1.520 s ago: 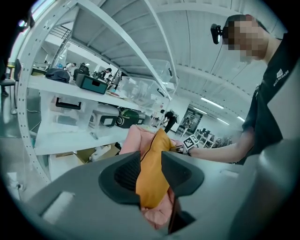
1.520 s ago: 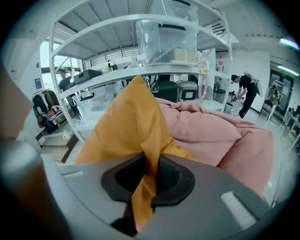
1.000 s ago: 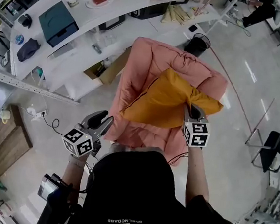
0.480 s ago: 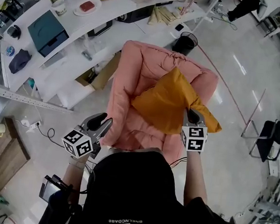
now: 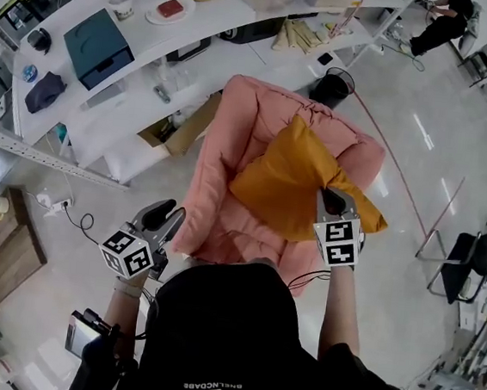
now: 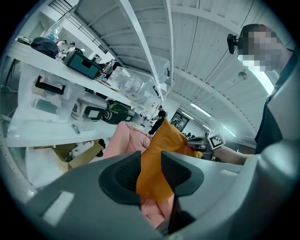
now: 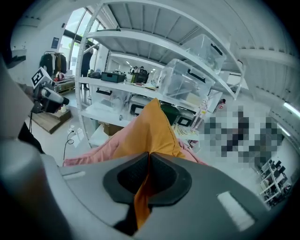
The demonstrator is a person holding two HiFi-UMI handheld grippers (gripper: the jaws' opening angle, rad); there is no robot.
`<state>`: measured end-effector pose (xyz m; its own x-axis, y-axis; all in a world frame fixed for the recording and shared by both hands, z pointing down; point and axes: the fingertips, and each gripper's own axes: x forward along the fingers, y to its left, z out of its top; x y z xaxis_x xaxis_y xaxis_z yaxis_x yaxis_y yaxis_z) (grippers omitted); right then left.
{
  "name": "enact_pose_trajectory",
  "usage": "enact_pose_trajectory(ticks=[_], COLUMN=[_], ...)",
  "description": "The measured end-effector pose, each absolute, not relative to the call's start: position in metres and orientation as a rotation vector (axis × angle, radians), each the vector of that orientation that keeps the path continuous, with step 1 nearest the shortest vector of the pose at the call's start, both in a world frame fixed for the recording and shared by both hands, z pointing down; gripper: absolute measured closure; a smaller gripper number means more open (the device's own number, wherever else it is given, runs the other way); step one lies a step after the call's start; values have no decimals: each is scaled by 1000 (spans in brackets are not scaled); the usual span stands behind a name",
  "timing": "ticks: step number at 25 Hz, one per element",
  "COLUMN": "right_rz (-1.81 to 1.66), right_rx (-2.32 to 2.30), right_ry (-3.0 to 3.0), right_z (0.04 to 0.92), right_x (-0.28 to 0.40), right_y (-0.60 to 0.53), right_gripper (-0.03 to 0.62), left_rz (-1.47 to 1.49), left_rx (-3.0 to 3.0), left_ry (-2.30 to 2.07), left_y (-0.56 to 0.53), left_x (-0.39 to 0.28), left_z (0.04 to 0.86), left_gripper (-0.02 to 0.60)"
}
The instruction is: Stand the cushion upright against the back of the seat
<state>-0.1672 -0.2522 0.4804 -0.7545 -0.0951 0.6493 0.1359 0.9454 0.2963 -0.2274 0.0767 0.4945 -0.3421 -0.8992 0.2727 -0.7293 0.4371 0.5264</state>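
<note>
Cushion tilted, one corner toward seat back; right gripper pinches another corner.

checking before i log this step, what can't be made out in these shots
Cushion corner inside the right tongs: right gripper view, covered by the pads.
Seat front edge: head view, behind the person's head.
Where the cushion meets the seat's back: head view, hidden by the cushion itself.
</note>
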Motion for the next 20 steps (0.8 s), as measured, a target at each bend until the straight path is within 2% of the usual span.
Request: enact_pose_trajectory(ticks=[10,20], right_rz=[-514,-414], right_rx=[-150,-127], right_ry=[-2391,-2359], right_z=[412,462], right_x=[-172,-190], right_y=[-258,-258], right_gripper=[576,576], left_rz=[-435,-430], left_rx=[1321,1277], left_ry=[-2200,-2217], left_y=[78,81], left_x=[-221,-213], left_z=[495,496], left_gripper=[439,439])
